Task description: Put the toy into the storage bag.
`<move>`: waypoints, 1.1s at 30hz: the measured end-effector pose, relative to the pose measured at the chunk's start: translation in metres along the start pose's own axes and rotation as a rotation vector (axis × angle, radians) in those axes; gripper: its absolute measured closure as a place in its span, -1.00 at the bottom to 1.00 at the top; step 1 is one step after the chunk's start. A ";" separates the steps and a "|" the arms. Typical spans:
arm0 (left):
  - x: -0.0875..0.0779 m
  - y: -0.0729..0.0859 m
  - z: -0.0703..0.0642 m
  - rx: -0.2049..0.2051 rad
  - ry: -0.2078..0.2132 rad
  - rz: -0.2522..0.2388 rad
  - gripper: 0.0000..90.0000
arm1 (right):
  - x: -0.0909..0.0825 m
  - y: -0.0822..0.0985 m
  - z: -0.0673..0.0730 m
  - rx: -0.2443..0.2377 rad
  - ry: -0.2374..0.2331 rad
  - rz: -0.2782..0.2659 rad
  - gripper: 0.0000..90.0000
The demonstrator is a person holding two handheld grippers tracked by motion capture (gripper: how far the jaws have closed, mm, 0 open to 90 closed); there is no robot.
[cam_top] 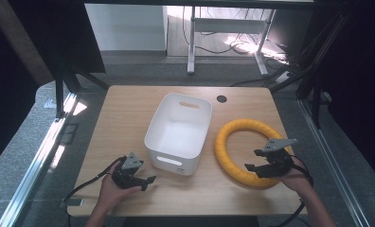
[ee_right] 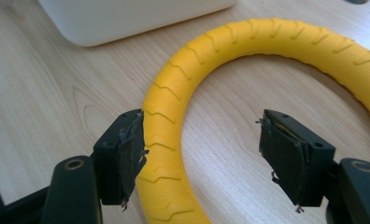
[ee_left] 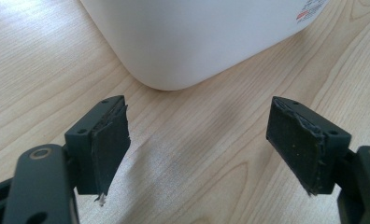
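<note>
A yellow ribbed ring (cam_top: 226,137) lies flat on the wooden table (cam_top: 124,109), right of a white bin (cam_top: 174,161). My right gripper (cam_top: 254,160) hovers over the ring's near side. In the right gripper view the ring (ee_right: 267,37) runs between the jaws of the right gripper (ee_right: 202,140), close against the left pad (ee_right: 127,156), while the right pad stands well clear; the jaws are open. My left gripper (cam_top: 147,182) rests low by the bin's near left corner. It (ee_left: 199,135) is open with bare wood between the pads, facing the bin wall (ee_left: 197,37).
The bin's inside looks bare, with handle slots in its end walls. A dark round cable hole (cam_top: 221,99) sits at the table's far edge. Cables trail from both grippers off the near edge. Black frame legs stand beyond the table at both sides.
</note>
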State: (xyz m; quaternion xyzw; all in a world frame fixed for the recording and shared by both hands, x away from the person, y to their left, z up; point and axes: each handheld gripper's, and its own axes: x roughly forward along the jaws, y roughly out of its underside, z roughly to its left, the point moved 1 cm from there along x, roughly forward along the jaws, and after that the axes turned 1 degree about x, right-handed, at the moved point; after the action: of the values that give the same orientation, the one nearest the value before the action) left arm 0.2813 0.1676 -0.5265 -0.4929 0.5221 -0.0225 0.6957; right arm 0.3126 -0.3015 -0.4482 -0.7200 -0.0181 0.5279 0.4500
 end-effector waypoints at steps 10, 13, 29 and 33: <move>0.003 0.002 -0.001 0.008 -0.005 0.021 -0.53 | 0.029 -0.013 0.004 -0.069 -0.089 0.203 -0.30; 0.002 0.002 -0.001 0.009 -0.008 0.021 -0.53 | 0.035 -0.013 0.006 -0.082 -0.099 0.234 -0.30; 0.003 0.002 -0.001 0.018 -0.018 0.033 -0.53 | 0.074 -0.006 0.021 -0.169 -0.138 0.464 -0.30; 0.003 0.002 -0.001 0.017 -0.019 0.033 -0.53 | 0.082 -0.006 0.020 -0.169 -0.144 0.499 -0.22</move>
State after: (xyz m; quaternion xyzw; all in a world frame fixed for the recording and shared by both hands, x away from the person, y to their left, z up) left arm 0.2813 0.1666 -0.5304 -0.4785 0.5234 -0.0109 0.7049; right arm 0.3359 -0.2447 -0.5060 -0.6979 0.0839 0.6689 0.2419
